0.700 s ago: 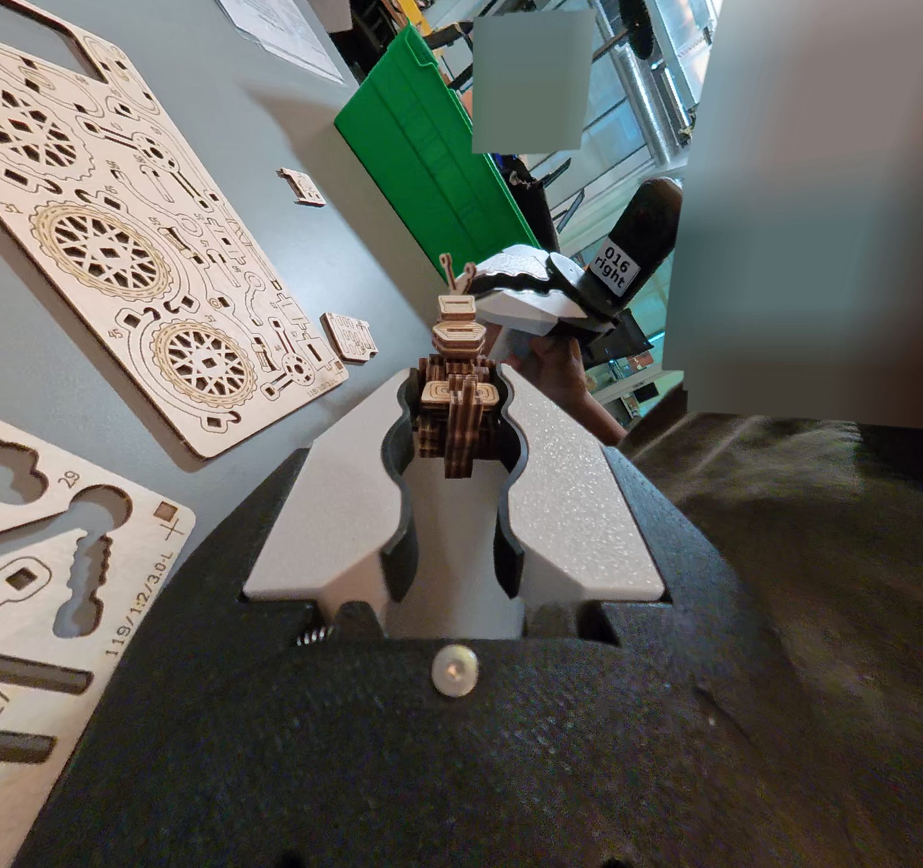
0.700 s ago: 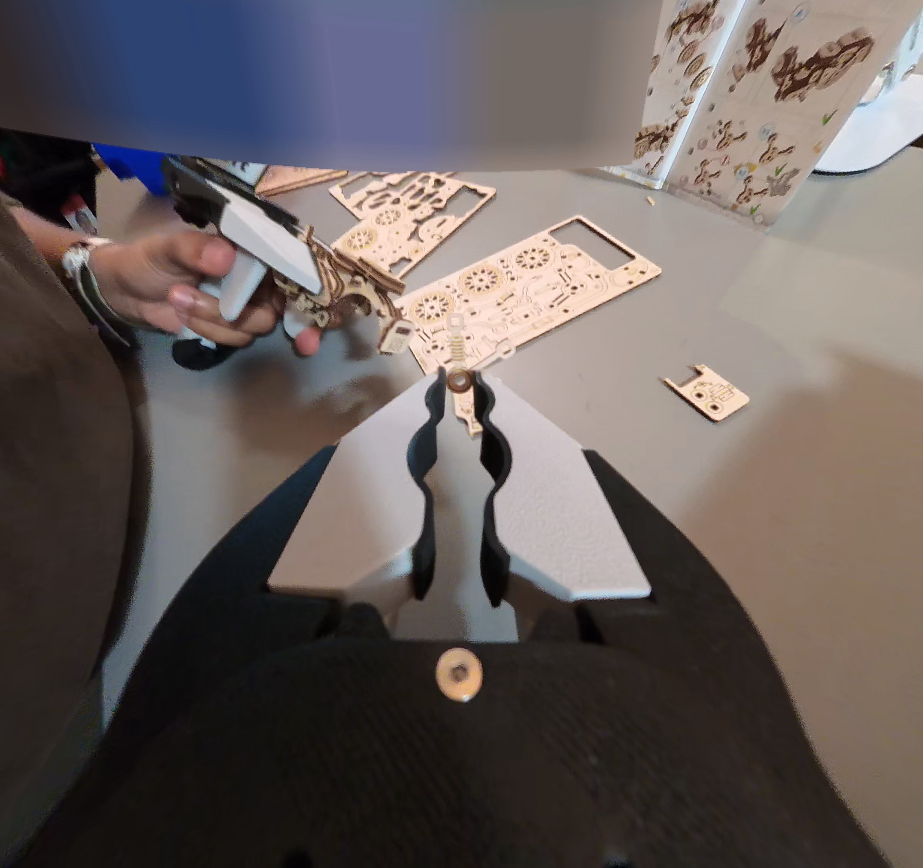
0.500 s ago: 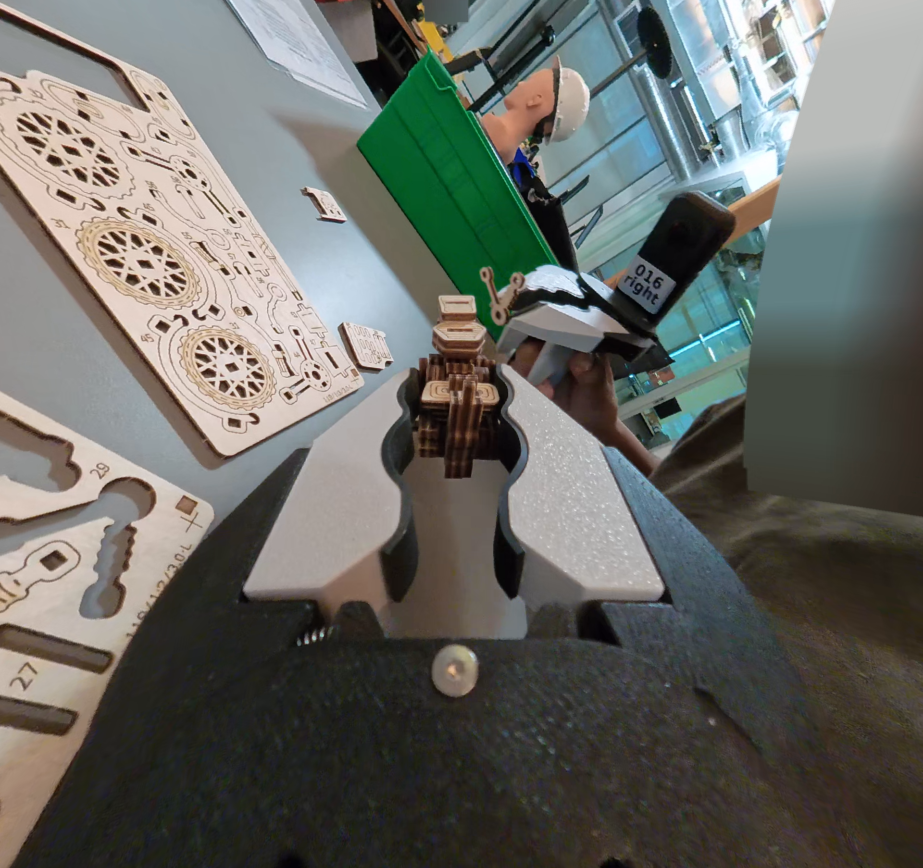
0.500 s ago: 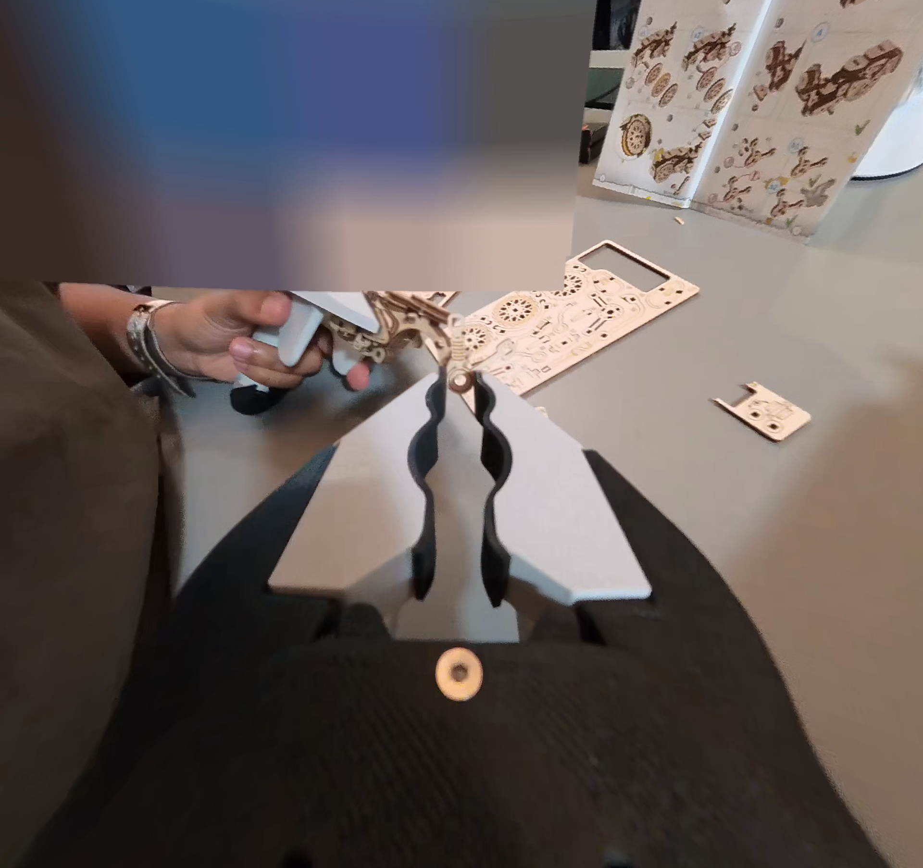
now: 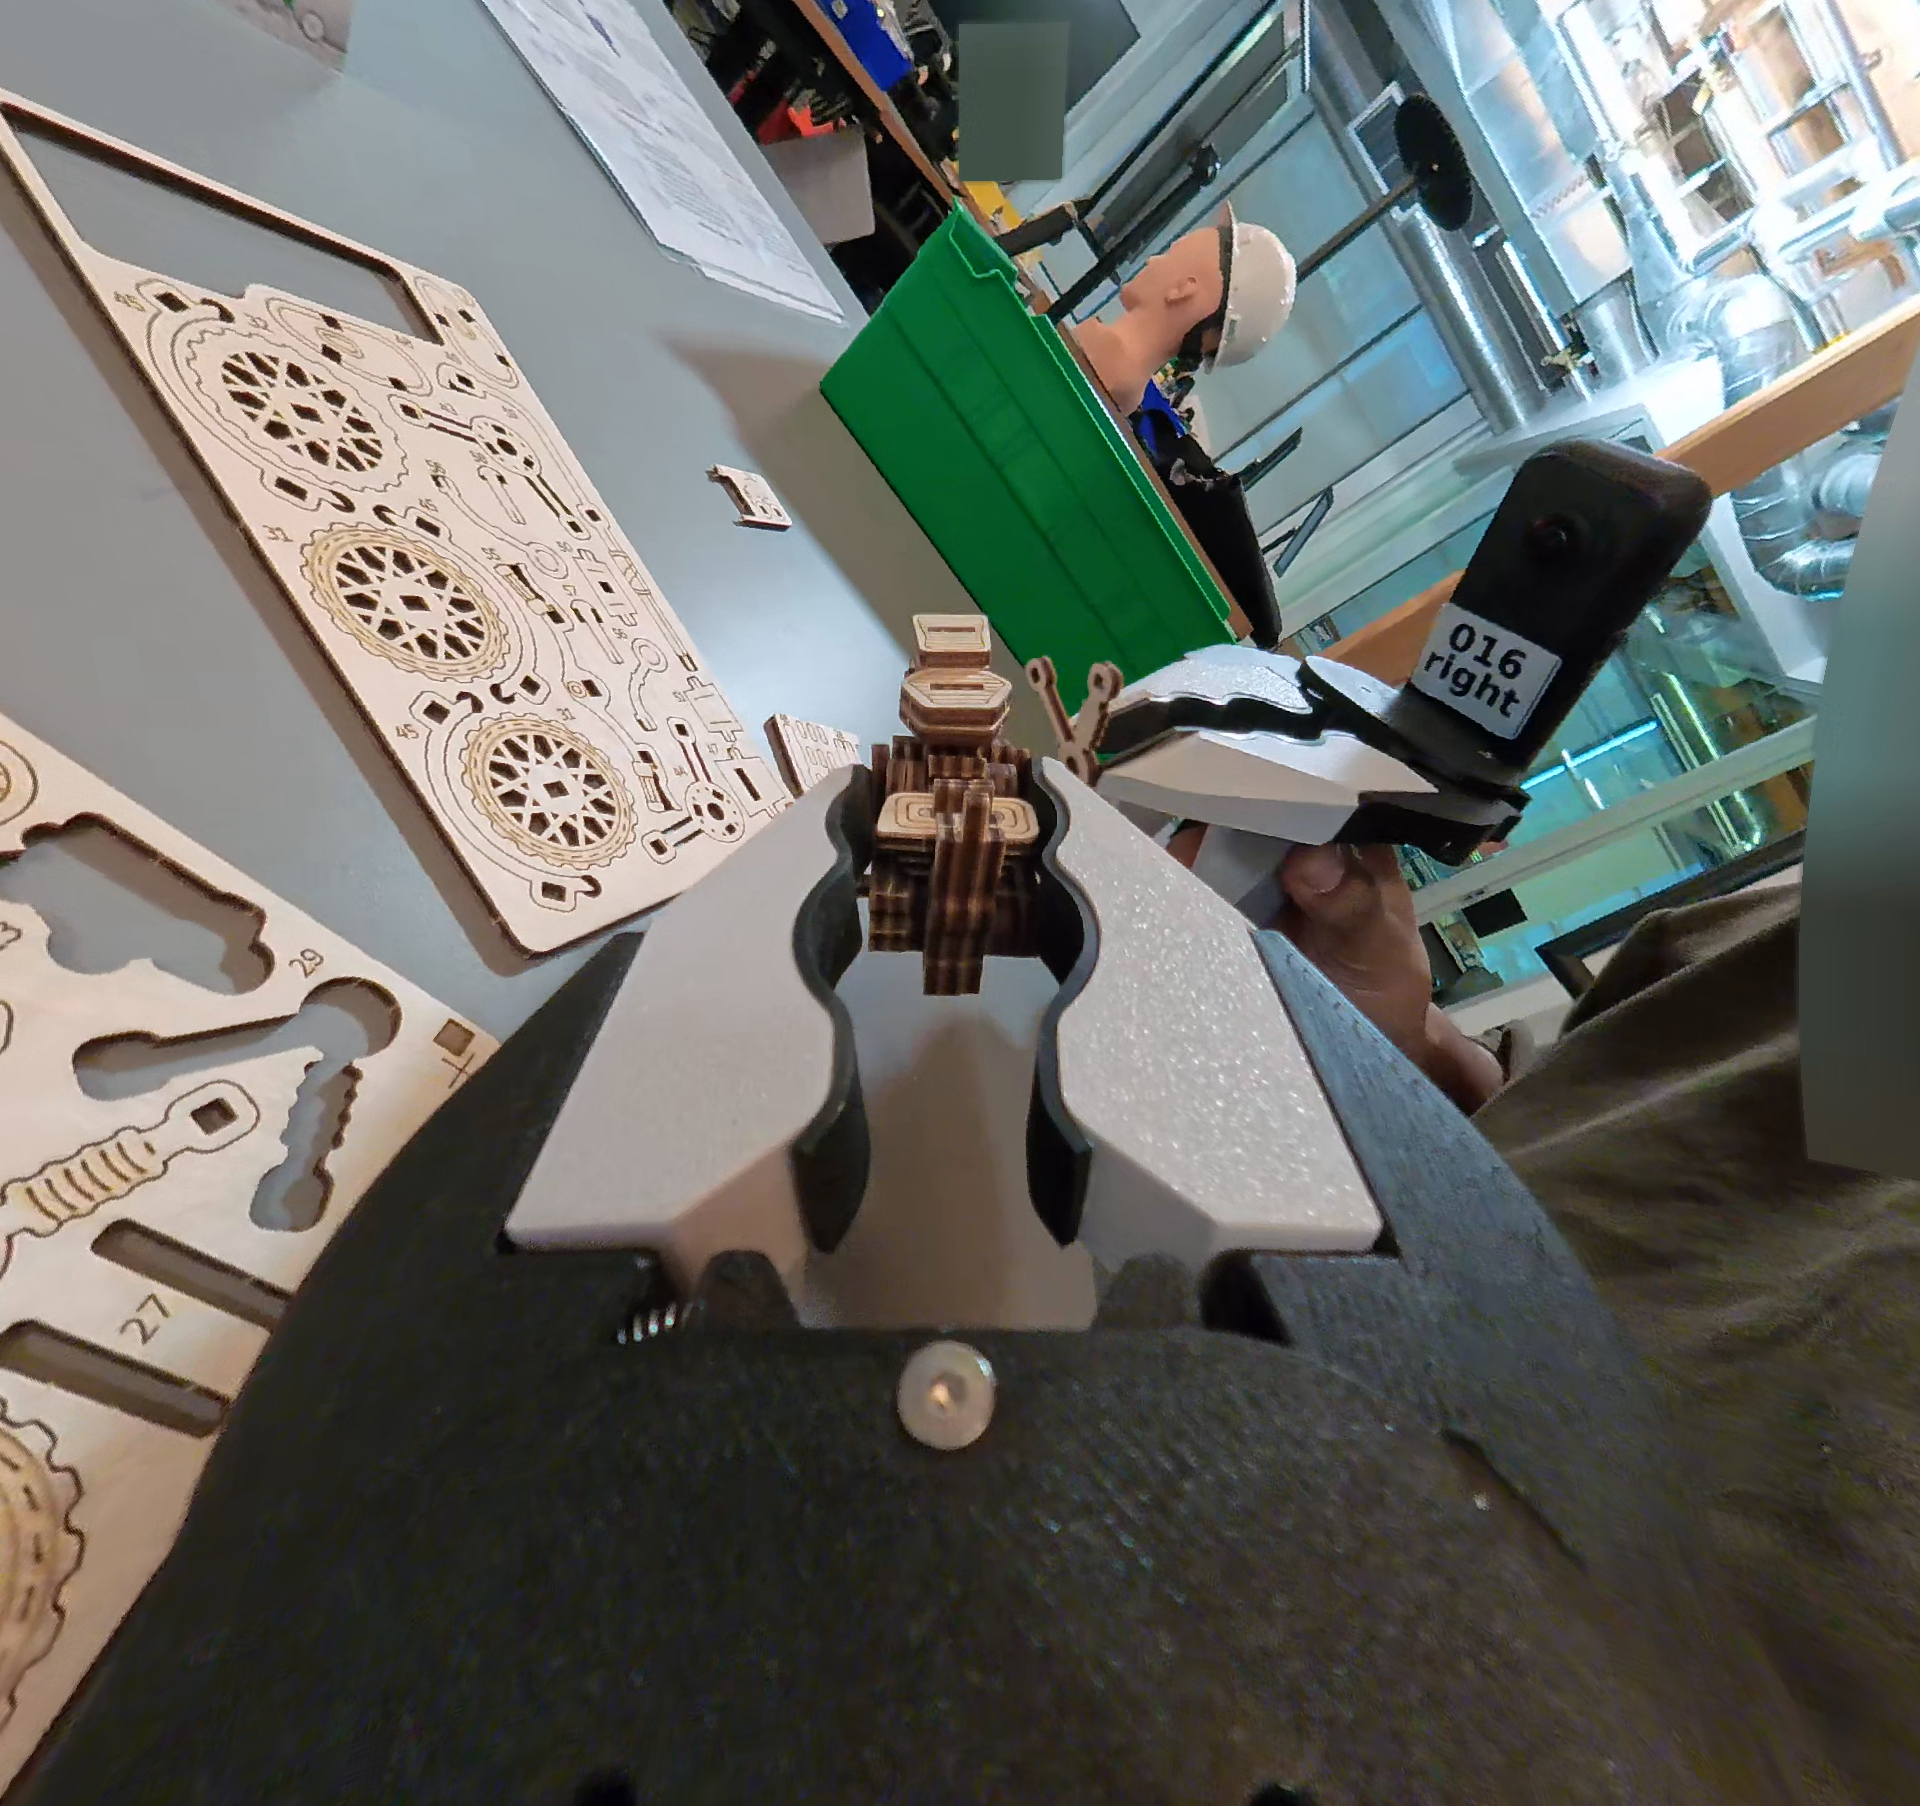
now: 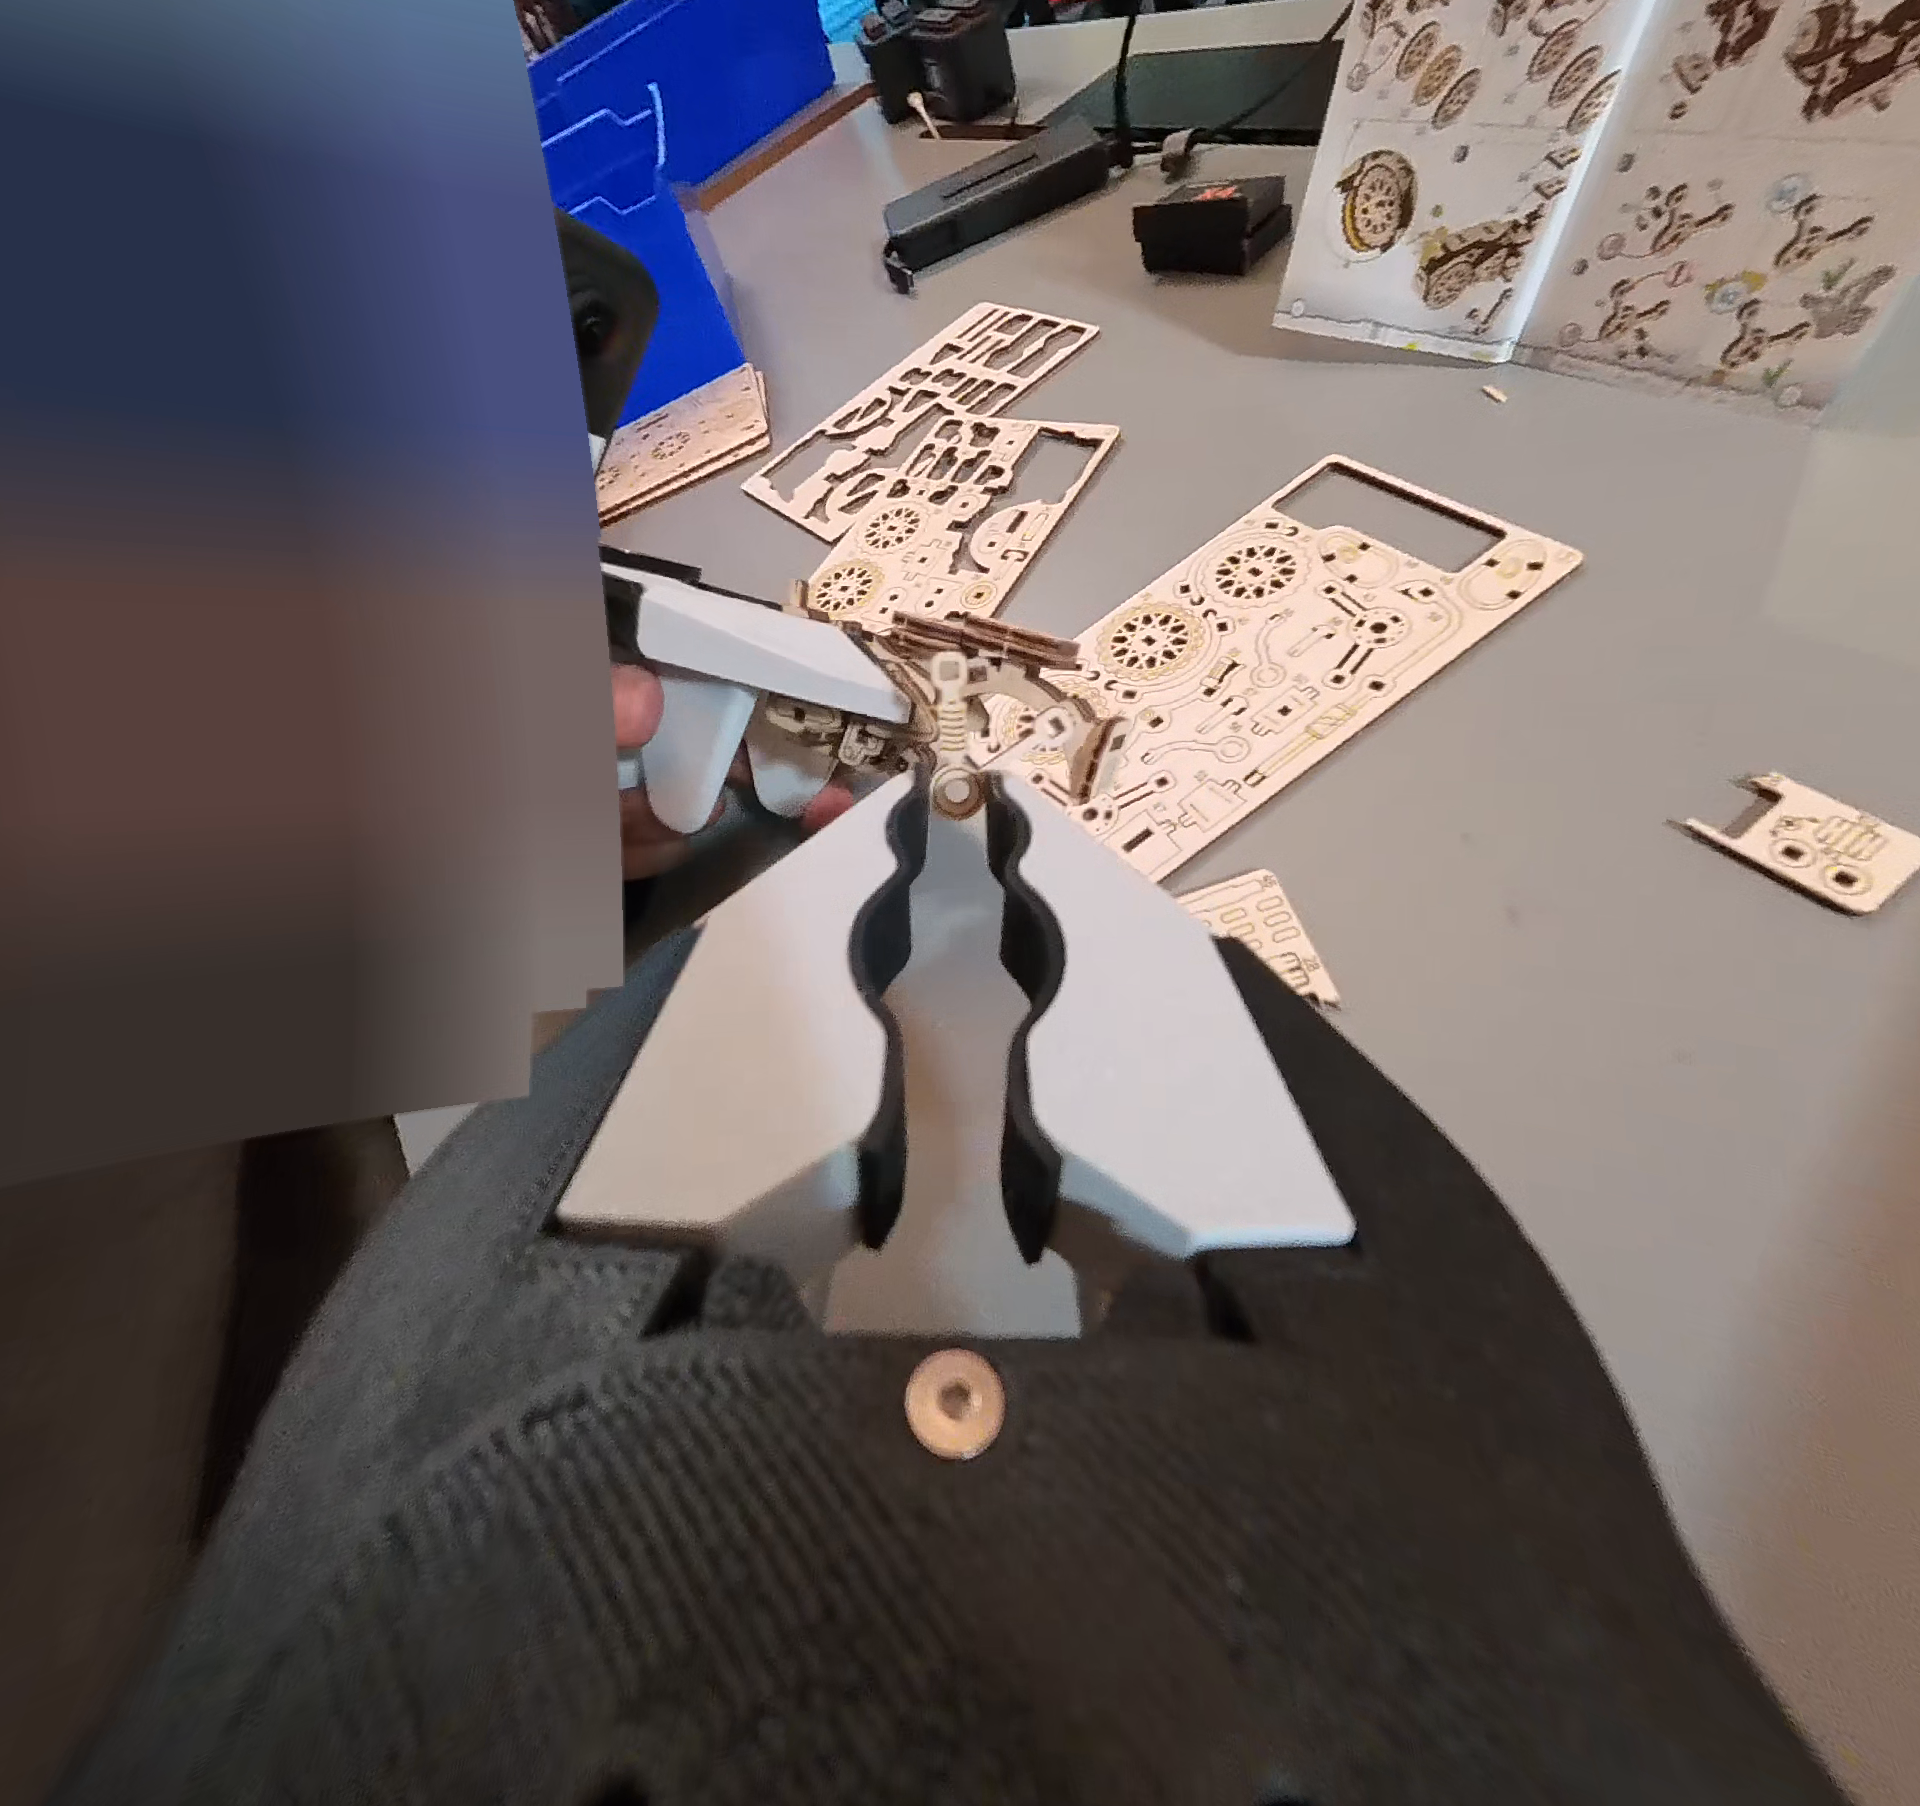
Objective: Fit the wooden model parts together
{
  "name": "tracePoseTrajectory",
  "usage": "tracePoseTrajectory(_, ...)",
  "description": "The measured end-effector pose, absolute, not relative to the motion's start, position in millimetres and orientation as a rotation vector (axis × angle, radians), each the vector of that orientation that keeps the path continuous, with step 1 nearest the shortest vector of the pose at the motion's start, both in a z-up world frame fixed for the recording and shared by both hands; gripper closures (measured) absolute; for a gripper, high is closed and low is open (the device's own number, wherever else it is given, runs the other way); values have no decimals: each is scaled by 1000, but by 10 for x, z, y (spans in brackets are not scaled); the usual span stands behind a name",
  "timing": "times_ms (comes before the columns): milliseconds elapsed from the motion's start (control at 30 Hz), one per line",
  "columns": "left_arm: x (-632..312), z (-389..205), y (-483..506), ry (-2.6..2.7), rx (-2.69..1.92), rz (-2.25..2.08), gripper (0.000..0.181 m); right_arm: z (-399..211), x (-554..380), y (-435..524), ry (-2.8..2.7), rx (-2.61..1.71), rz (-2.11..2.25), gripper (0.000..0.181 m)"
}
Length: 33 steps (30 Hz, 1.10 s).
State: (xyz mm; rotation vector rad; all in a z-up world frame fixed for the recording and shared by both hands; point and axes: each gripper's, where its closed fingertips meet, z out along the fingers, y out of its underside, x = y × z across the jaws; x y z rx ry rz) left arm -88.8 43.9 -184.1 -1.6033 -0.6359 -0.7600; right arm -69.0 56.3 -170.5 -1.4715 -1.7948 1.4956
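My left gripper [image 5: 951,821] is clamped on the wooden model assembly [image 5: 951,857], its layered dark-edged body wedged between the two fingertips, with a stack of small flat pieces rising above them. From the right wrist view the same assembly [image 6: 987,686] juts out past the left gripper [image 6: 883,686] and hangs over the parts sheets, clear of the table.

My right gripper [image 6: 954,800] is closed on a small wooden link piece [image 6: 954,738], a slim part with a ribbed shaft and a round eye at its lower end; the eye sits right between the tips. The upper end of the piece overlaps the assembly in this view (whether it touches I cannot tell). In the left wrist view the right gripper [image 5: 1091,748] comes in from the right, and the piece [image 5: 1072,717] shows at its tip as a forked shape just beside the assembly's stacked top.

On the grey table [image 6: 1507,977] lies a large laser-cut parts sheet [image 6: 1320,655] with spoked wheels still in it. Two more sheets [image 6: 935,447] lie beyond it, overlapping. A small loose wooden plate [image 6: 1808,852] lies well apart to the right. A folded instruction sheet [image 6: 1621,125] stands upright at the back. A green bin [image 5: 1008,478] stands past the table edge in the left view, a blue bin [image 6: 686,125] behind the sheets in the right.
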Motion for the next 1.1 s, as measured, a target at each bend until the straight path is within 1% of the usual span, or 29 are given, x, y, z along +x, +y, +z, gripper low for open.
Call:
tracePoseTrajectory(33,-894,-1842,438,-639,-1602,-756,155,-1712,-704,553,-1794,-1478,1483,173)
tracePoseTrajectory(467,-915,-1834,431,-647,-1593,-733,155,-1768,-824,477,-1741,-1539,1456,173)
tracePoseTrajectory(700,-928,-1831,428,-654,-1586,-731,155,-1799,-834,482,-1745,-1508,1372,173)
tracePoseTrajectory(1100,-925,-1828,428,-651,-1585,-734,155,-1795,-826,483,-1741,-1495,1372,173)
